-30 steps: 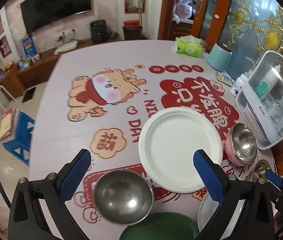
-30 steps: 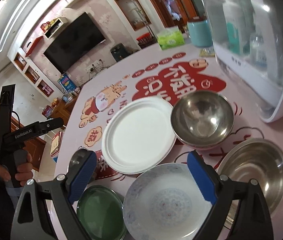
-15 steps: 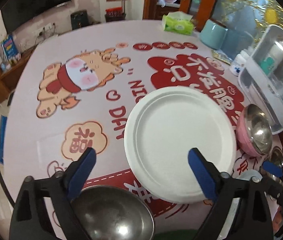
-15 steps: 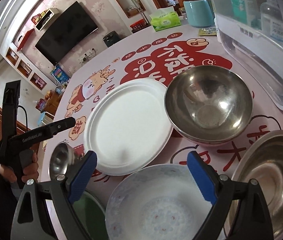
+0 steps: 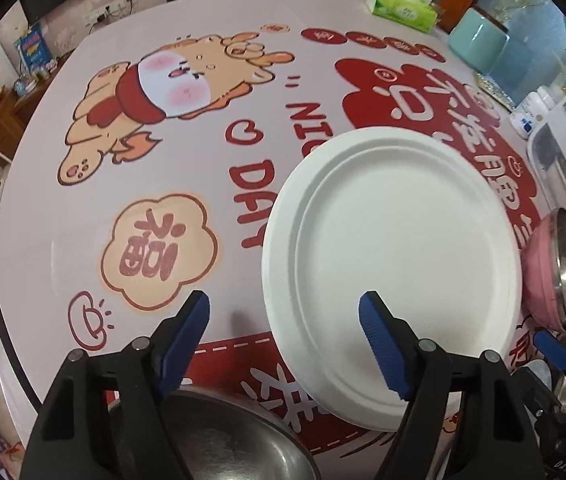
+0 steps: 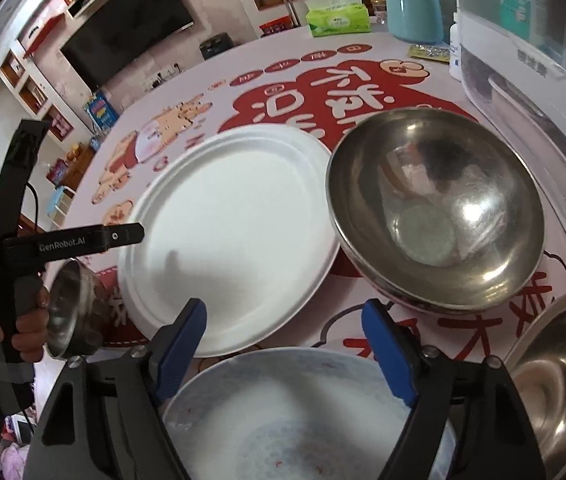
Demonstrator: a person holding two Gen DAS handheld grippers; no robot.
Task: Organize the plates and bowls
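My left gripper, jaws partly open and just closing, straddles the near rim of the white paper plate, gripping nothing. My right gripper, likewise narrowing and empty, hangs above a patterned white plate at 6 o'clock.

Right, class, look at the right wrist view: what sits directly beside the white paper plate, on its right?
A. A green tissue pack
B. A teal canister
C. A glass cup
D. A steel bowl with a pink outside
D: the steel bowl sits right against the white paper plate on its right edge, and the left wrist view shows its pink outer wall; the tissue pack and teal canister stand far back on the table.
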